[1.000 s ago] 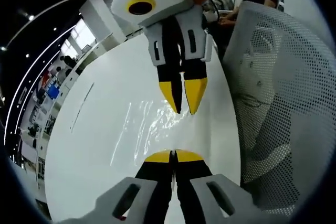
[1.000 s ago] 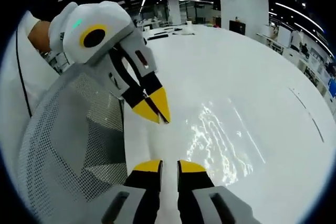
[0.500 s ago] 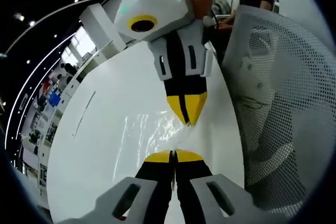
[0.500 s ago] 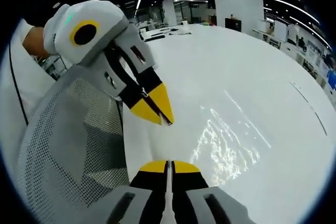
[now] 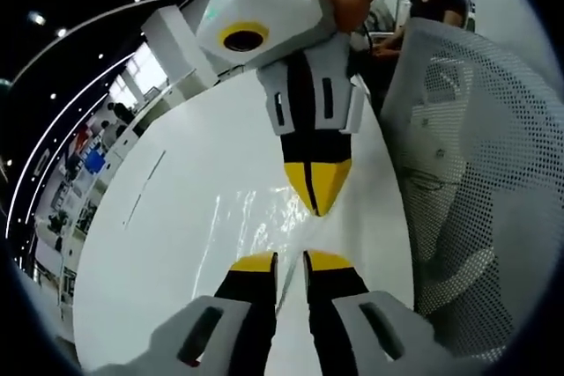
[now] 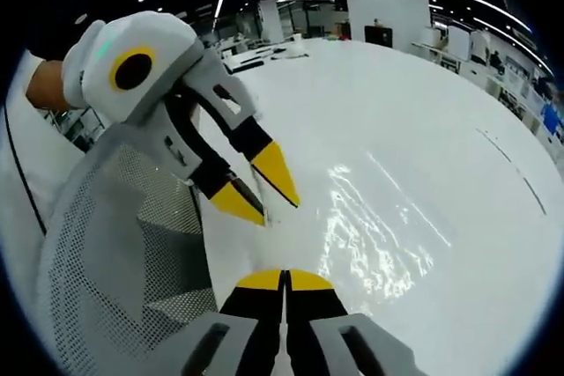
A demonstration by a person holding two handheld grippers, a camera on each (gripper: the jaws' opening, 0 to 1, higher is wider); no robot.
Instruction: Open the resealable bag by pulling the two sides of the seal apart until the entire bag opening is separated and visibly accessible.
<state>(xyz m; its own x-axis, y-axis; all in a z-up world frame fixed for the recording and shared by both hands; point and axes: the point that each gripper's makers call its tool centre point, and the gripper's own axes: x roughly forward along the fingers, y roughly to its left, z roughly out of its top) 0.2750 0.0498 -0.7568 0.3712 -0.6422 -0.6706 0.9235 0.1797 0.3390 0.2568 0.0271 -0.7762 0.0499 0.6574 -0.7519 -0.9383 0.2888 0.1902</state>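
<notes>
In the left gripper view, my left gripper (image 5: 289, 261) rises from the bottom centre with its yellow-tipped fingers (image 5: 254, 262) a little apart, a narrow gap between them. The clear resealable bag (image 5: 251, 217) lies flat on the white bench (image 5: 167, 217) as a patch of glints just above and left of those fingers; a thin edge of film seems to run into the gap, but I cannot tell whether I have any hold of it. My right gripper (image 5: 317, 191) comes down from the top centre, its fingers closed together to a single yellow point at the bag's right-hand edge, next to a mesh chair back (image 5: 467, 173) filling the right of the frame.

In the right gripper view, my right gripper (image 6: 284, 280) sits at bottom centre, its fingers pressed tight with what looks like a sliver of film between them. The left gripper (image 6: 264, 195) reaches in from the upper left, its fingers visibly parted just beside the bag's near edge. The bag (image 6: 379, 235) glitters right of centre, lying flat.

I judge the job barely started: one side looks pinched, the other not yet gripped, and no opening shows.
</notes>
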